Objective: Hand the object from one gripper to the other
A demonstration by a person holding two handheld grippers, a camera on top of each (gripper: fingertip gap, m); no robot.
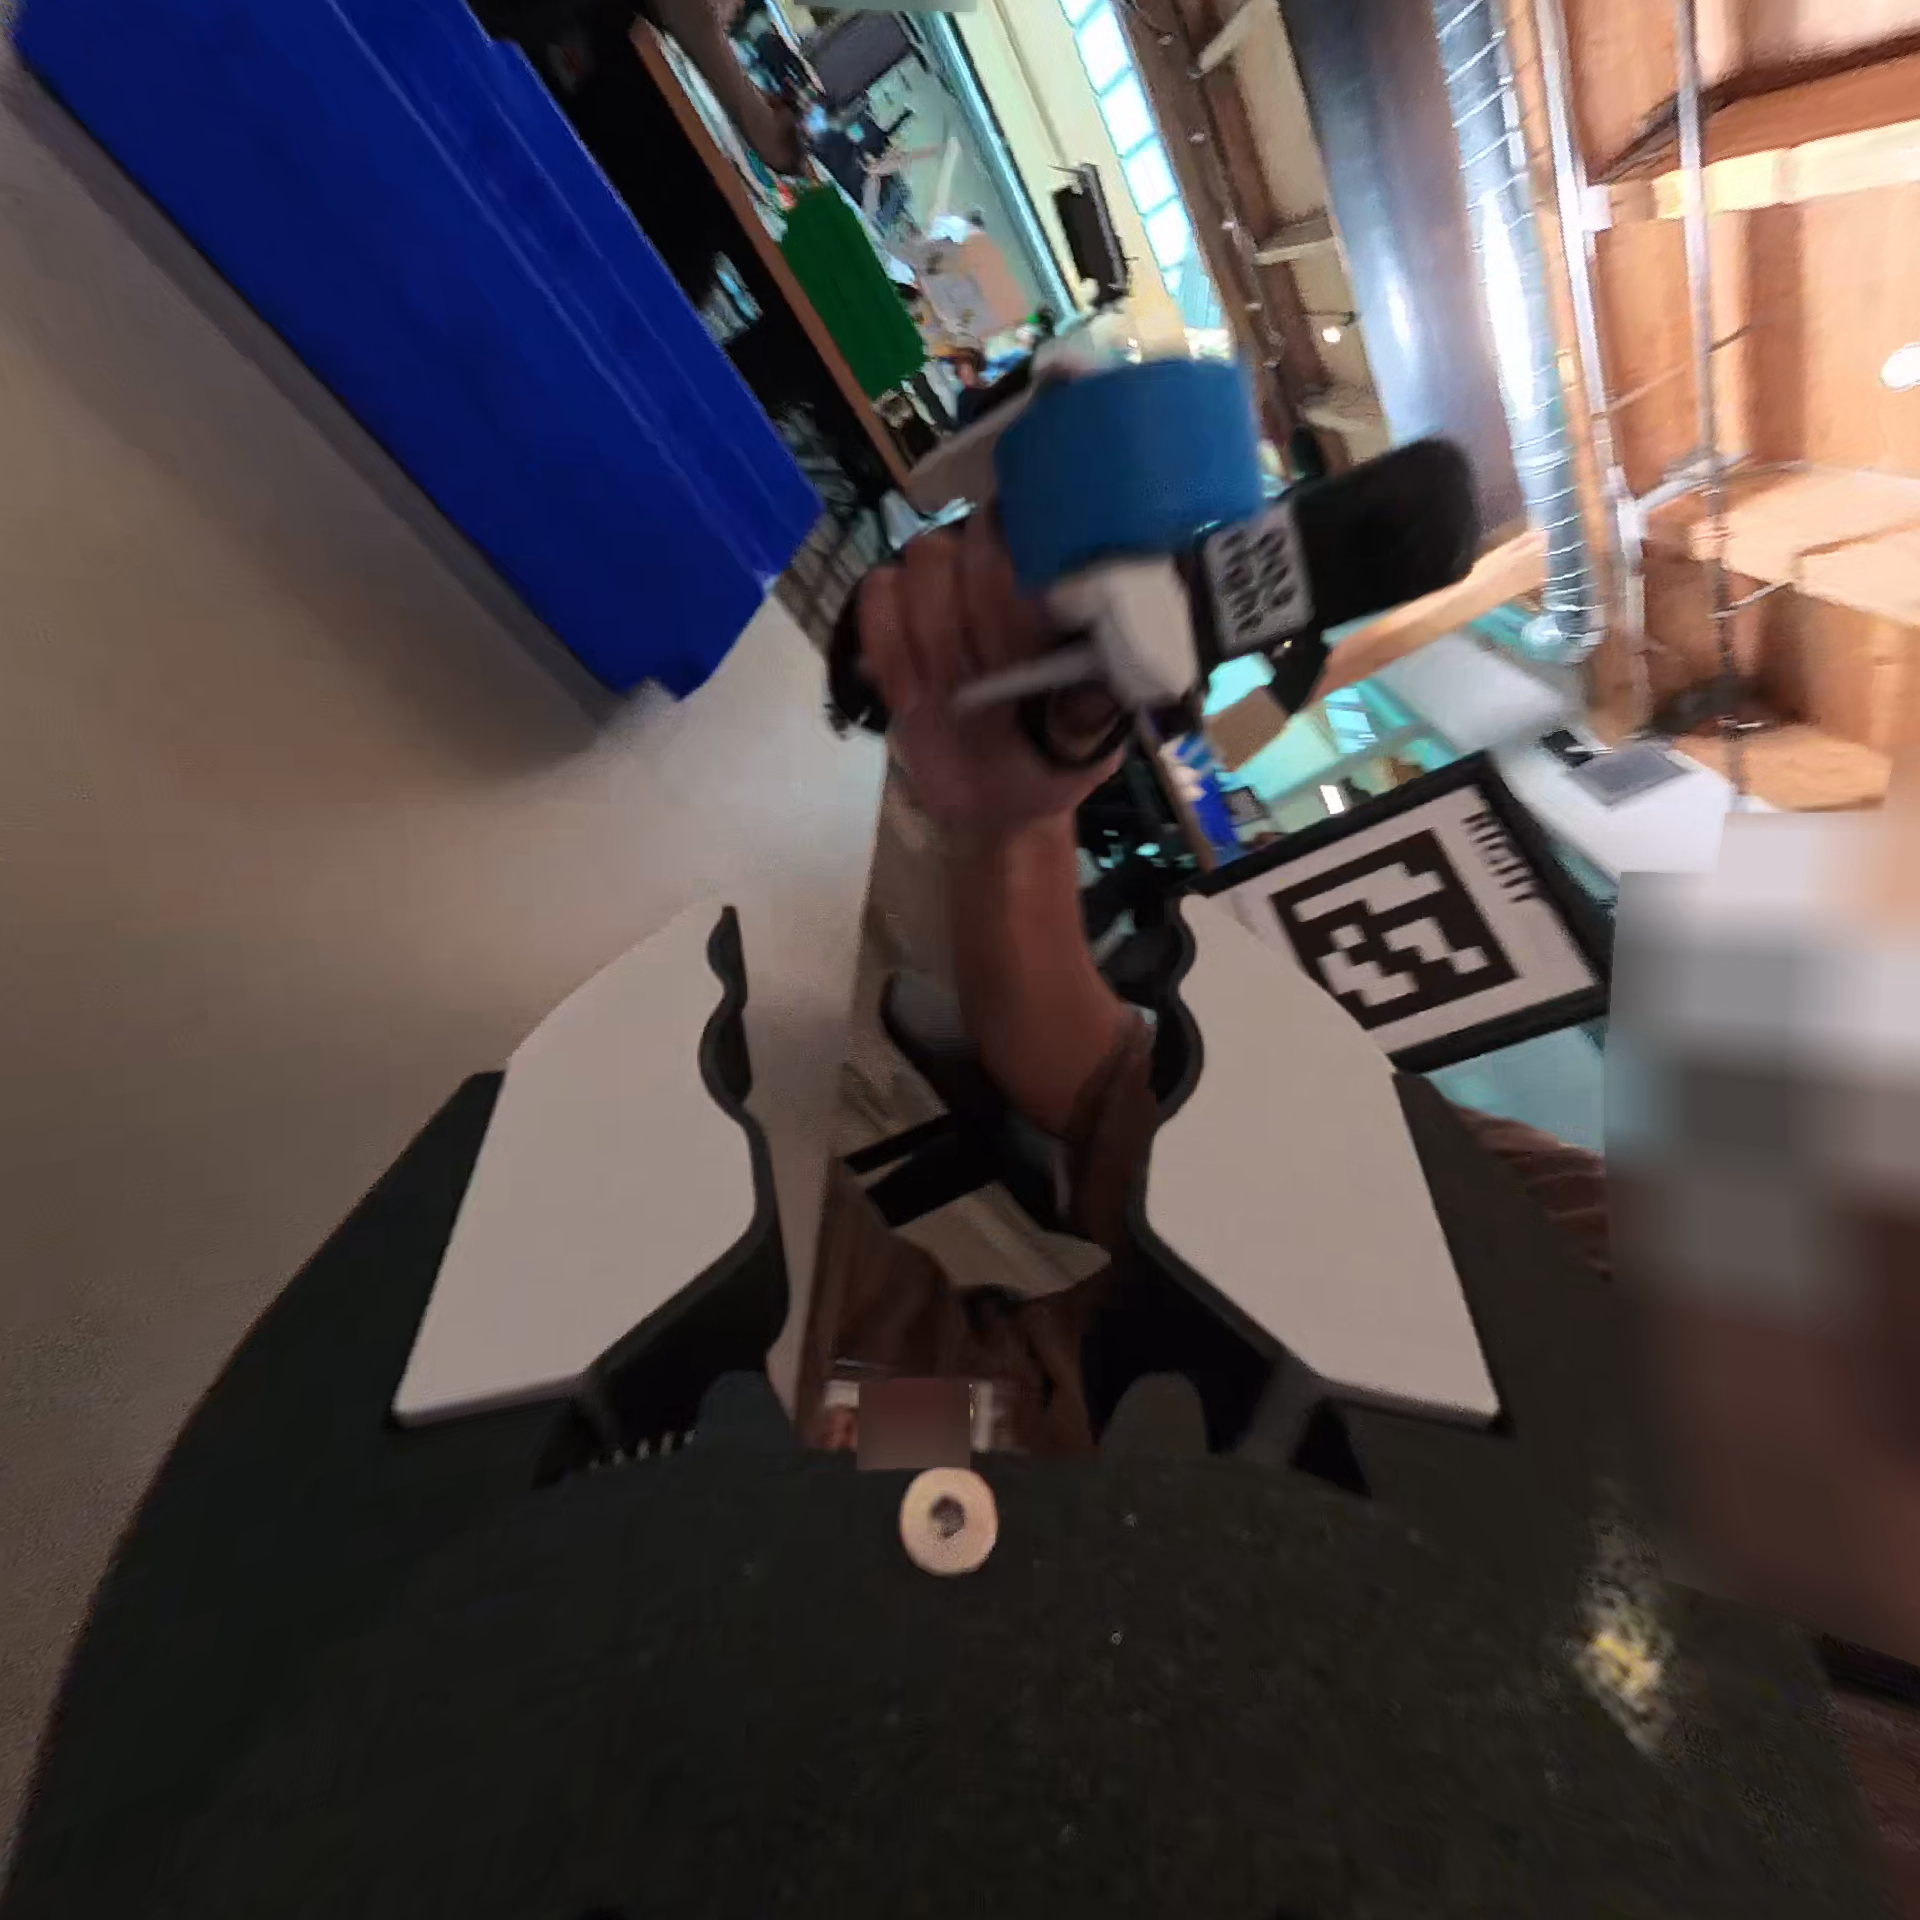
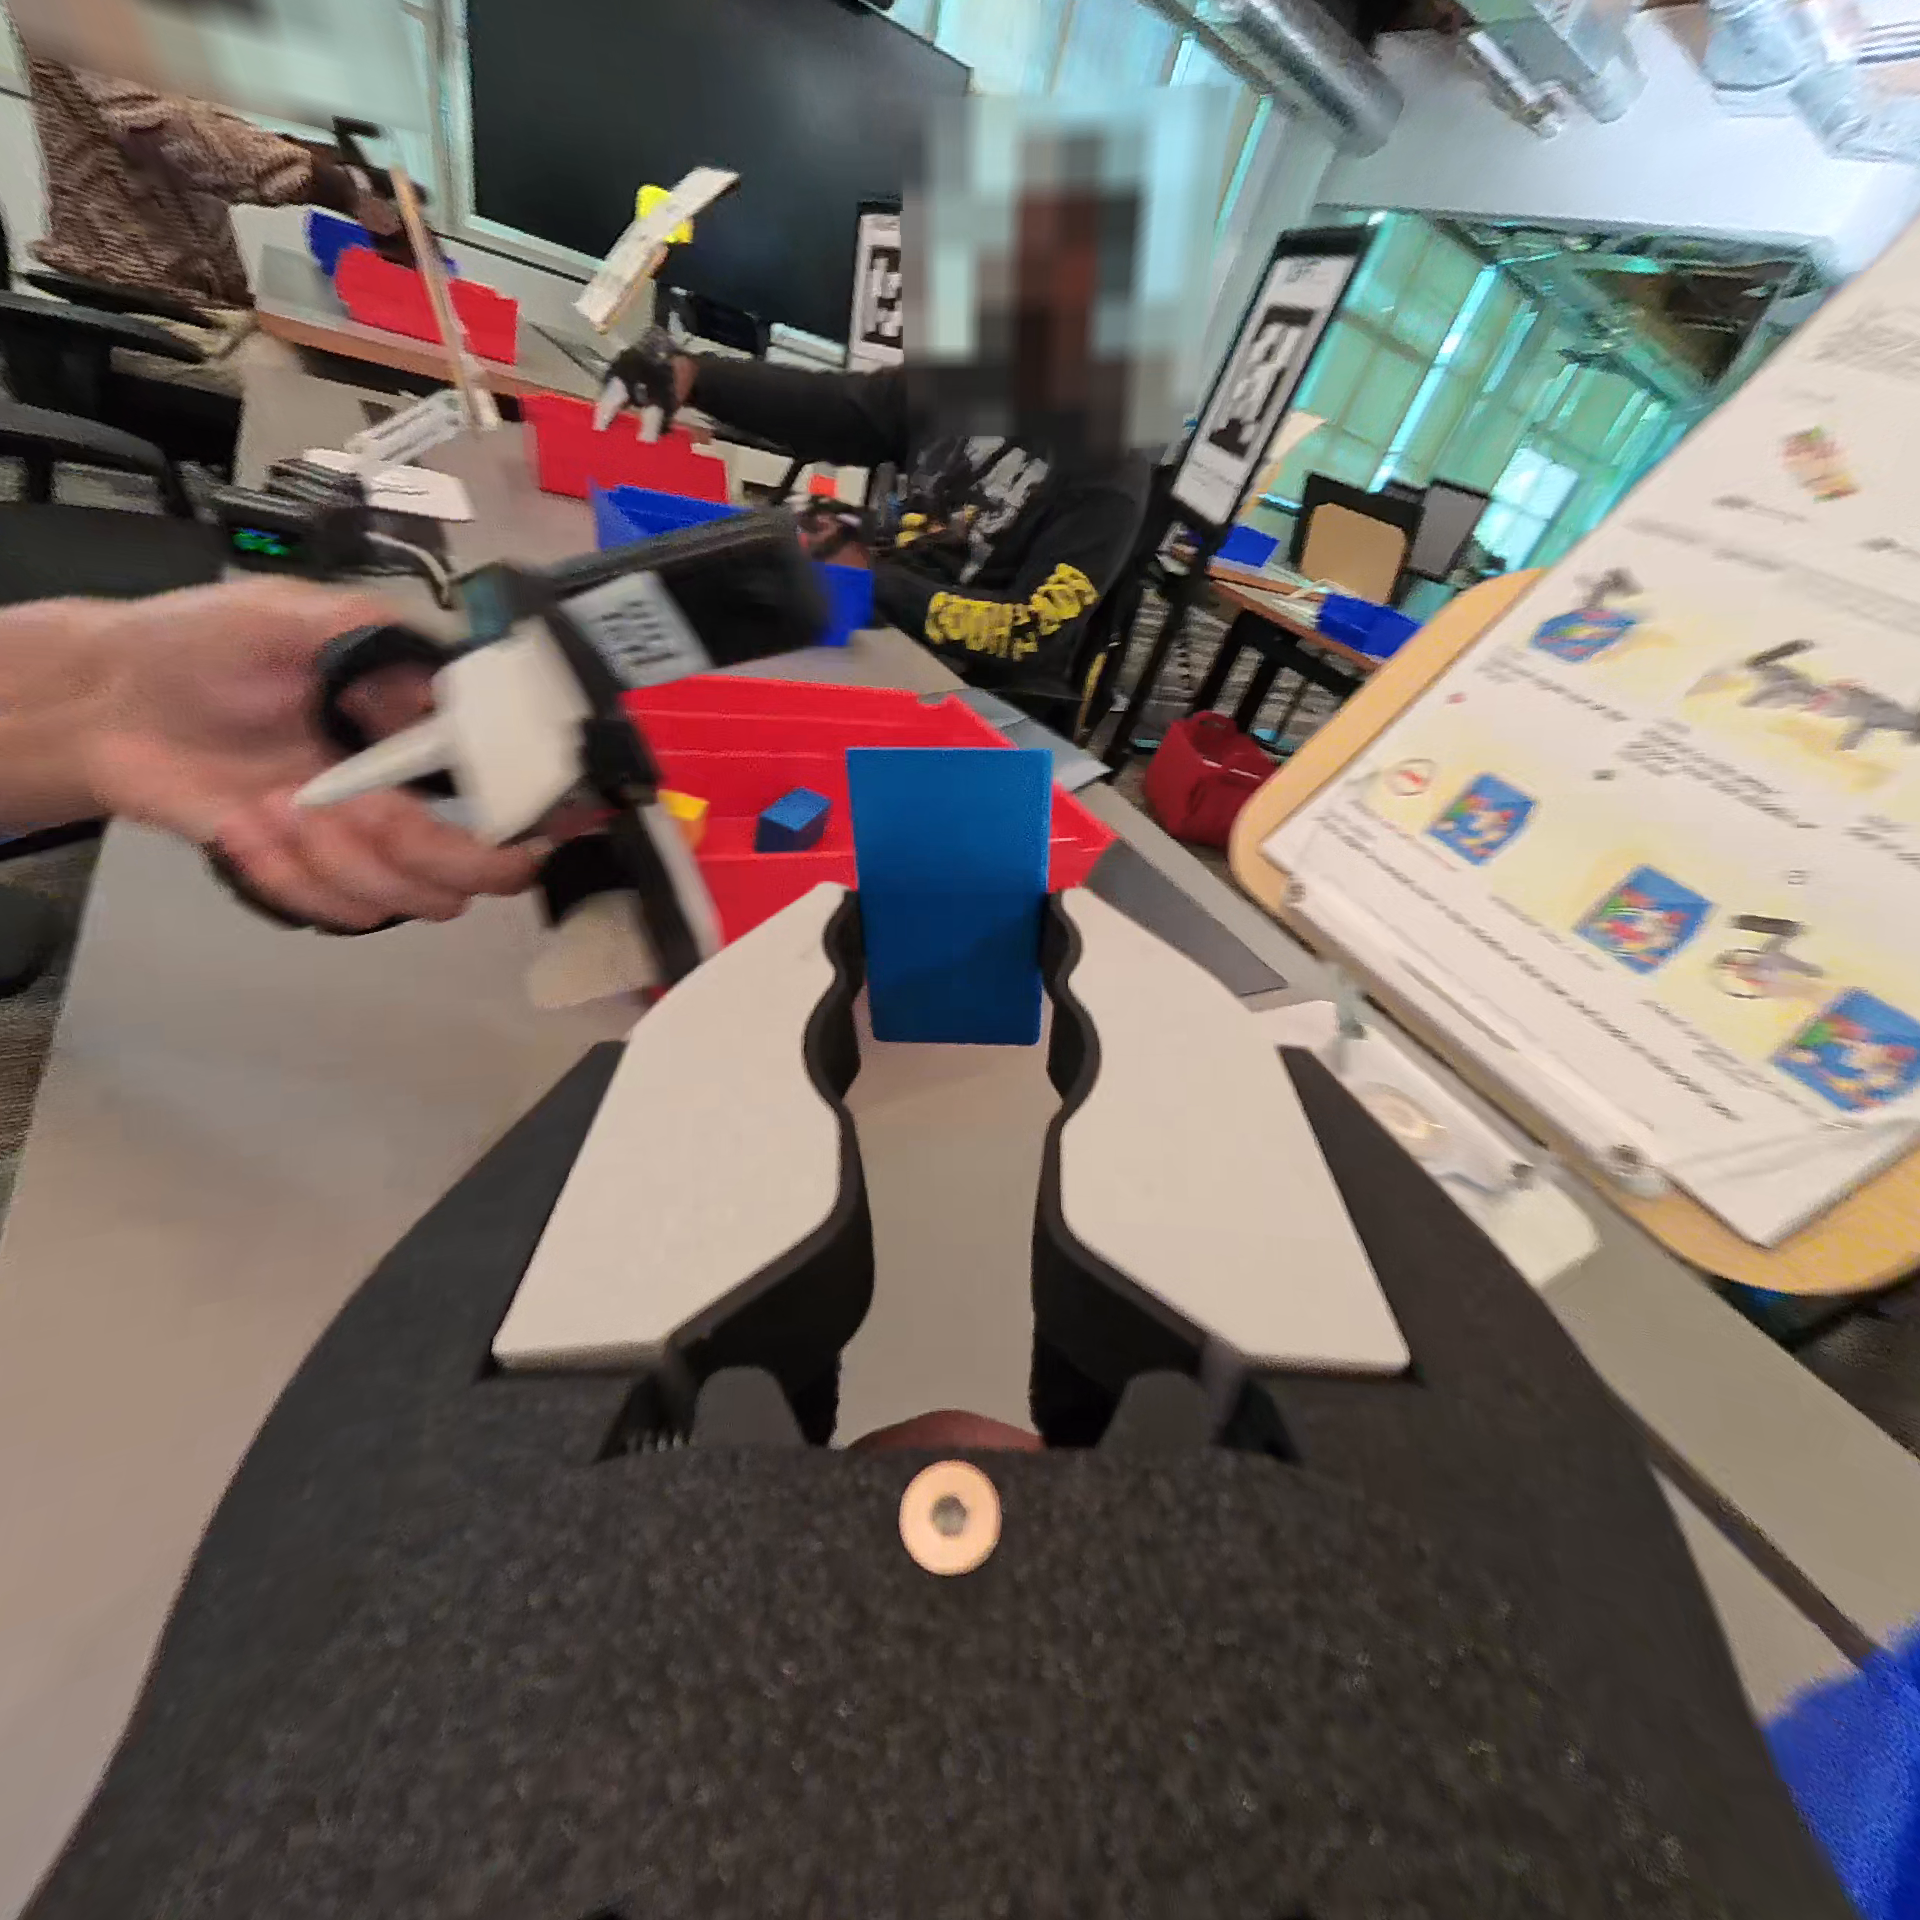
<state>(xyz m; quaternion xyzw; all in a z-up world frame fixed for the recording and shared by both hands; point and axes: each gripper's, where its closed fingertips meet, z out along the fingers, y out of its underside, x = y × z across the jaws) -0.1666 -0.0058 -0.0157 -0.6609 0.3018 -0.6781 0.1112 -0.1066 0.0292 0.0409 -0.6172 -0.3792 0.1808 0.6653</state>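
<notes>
In the right wrist view, my right gripper [image 2: 951,920] is shut on a flat blue block [image 2: 951,862] that stands upright between the fingertips, above the grey table [image 2: 260,1143]. A hand holds the left gripper's white body [image 2: 509,727] to the left of the block, apart from it. In the left wrist view, my left gripper [image 1: 956,945] is open and empty. Ahead of it and higher, the blue block [image 1: 1132,468] sits in the other gripper, whose white body [image 1: 1132,623] a hand [image 1: 966,686] holds. The view is blurred.
A red bin [image 2: 883,727] behind the block holds a small blue cube [image 2: 792,819] and a yellow piece [image 2: 686,810]. A board with a picture sheet [image 2: 1610,831] leans at the right. A blue bin [image 1: 416,312] lies at the left. A black-and-white marker board [image 1: 1423,925] stands behind. People sit farther along the table.
</notes>
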